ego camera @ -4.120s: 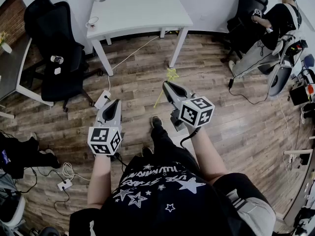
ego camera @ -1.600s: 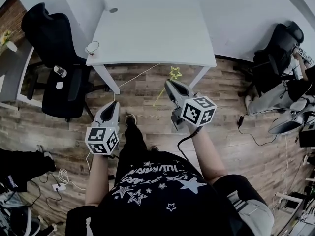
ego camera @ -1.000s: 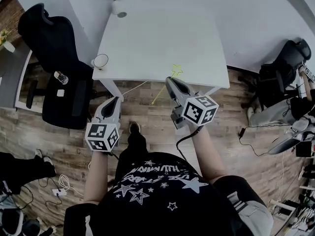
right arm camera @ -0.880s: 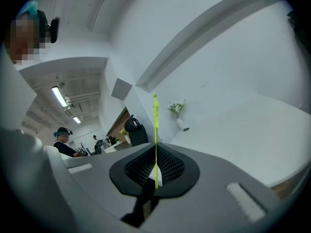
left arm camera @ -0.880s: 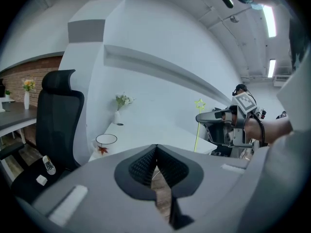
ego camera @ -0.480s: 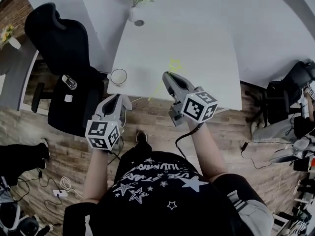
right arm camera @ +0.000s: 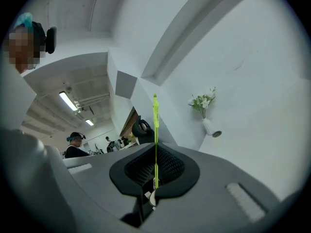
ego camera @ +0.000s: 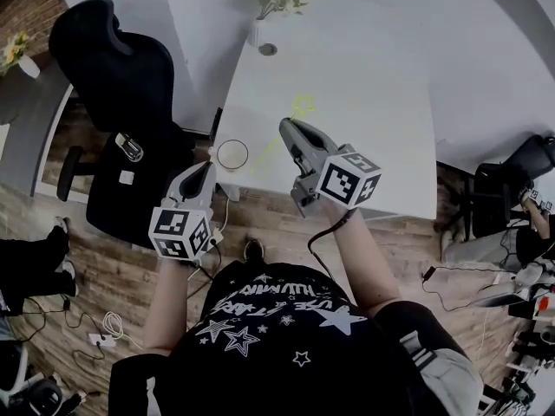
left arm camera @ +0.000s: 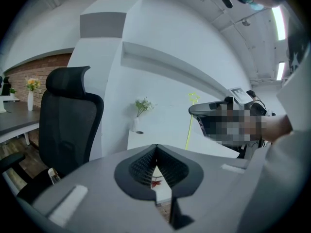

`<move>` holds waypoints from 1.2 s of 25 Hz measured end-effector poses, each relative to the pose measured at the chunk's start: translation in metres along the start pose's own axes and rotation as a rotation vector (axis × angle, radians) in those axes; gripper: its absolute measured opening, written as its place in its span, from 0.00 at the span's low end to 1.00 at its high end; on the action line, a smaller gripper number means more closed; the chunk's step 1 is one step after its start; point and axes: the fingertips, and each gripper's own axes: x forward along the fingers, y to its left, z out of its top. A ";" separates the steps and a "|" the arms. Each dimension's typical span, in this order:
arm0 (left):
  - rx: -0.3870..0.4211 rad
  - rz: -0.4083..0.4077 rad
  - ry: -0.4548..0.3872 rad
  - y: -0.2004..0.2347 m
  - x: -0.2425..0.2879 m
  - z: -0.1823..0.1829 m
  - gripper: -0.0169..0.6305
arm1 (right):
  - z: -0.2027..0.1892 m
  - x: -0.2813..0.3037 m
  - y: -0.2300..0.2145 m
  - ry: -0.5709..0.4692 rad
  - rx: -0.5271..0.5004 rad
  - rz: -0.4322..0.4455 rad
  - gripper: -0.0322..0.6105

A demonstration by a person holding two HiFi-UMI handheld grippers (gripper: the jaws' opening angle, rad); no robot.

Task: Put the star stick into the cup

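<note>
Star stick (ego camera: pixel 302 106) is clamped between my right gripper's (ego camera: pixel 286 126) jaws, which press together on its thin yellow-green shaft; in the right gripper view the star stick (right arm camera: pixel 156 130) runs straight up out of my right gripper (right arm camera: pixel 155 171) with the star end farthest from me. From the head view it hangs over the white table (ego camera: pixel 373 94), slanting from the star down and to the left, and its lower end fades out near the cup (ego camera: pixel 231 155); I cannot tell how close it gets. That clear cup stands upright at the near left corner of the table, between my two grippers in the head view, and the stick is not in it. My left gripper (ego camera: pixel 205 168) sits just off that corner, near the cup, with its jaws together and nothing between them, as the left gripper view shows (left arm camera: pixel 156 152). A vase of white flowers (ego camera: pixel 258 31) stands at the table's far edge, and a black office chair (ego camera: pixel 121 68) is to the left.
</note>
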 end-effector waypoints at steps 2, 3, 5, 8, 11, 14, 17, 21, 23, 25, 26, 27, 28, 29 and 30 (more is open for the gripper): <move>-0.007 0.004 0.001 0.009 0.002 0.000 0.03 | -0.001 0.015 0.003 0.008 -0.001 0.013 0.08; -0.016 0.007 0.003 0.015 0.003 0.000 0.03 | -0.001 0.023 0.005 0.012 0.000 0.020 0.08; -0.037 0.011 0.005 0.027 0.006 -0.001 0.03 | -0.004 0.041 0.007 0.023 0.002 0.033 0.08; -0.052 0.014 0.012 0.037 0.010 -0.005 0.03 | -0.010 0.060 0.007 0.040 0.001 0.038 0.08; -0.055 0.013 0.021 0.040 0.013 -0.007 0.03 | -0.018 0.069 0.001 0.056 0.007 0.031 0.08; -0.062 0.013 0.028 0.047 0.017 -0.009 0.03 | -0.030 0.079 -0.005 0.084 0.007 0.019 0.08; -0.069 0.012 0.038 0.052 0.020 -0.012 0.03 | -0.046 0.087 -0.010 0.120 -0.004 0.008 0.08; -0.078 0.007 0.050 0.054 0.024 -0.017 0.03 | -0.063 0.095 -0.015 0.158 -0.018 -0.003 0.08; -0.082 0.002 0.059 0.055 0.026 -0.020 0.03 | -0.071 0.098 -0.018 0.171 -0.019 -0.010 0.08; -0.084 -0.001 0.066 0.056 0.027 -0.024 0.03 | -0.077 0.101 -0.020 0.180 -0.019 -0.013 0.08; -0.085 -0.003 0.069 0.055 0.027 -0.025 0.03 | -0.080 0.102 -0.022 0.184 -0.020 -0.015 0.08; -0.086 -0.004 0.071 0.055 0.028 -0.027 0.03 | -0.083 0.103 -0.024 0.189 -0.020 -0.018 0.08; -0.087 -0.005 0.073 0.054 0.028 -0.029 0.03 | -0.086 0.103 -0.026 0.193 -0.019 -0.022 0.08; -0.088 -0.007 0.074 0.054 0.028 -0.030 0.03 | -0.088 0.103 -0.028 0.197 -0.018 -0.028 0.08; -0.089 -0.010 0.076 0.052 0.028 -0.031 0.03 | -0.090 0.104 -0.029 0.199 -0.018 -0.035 0.08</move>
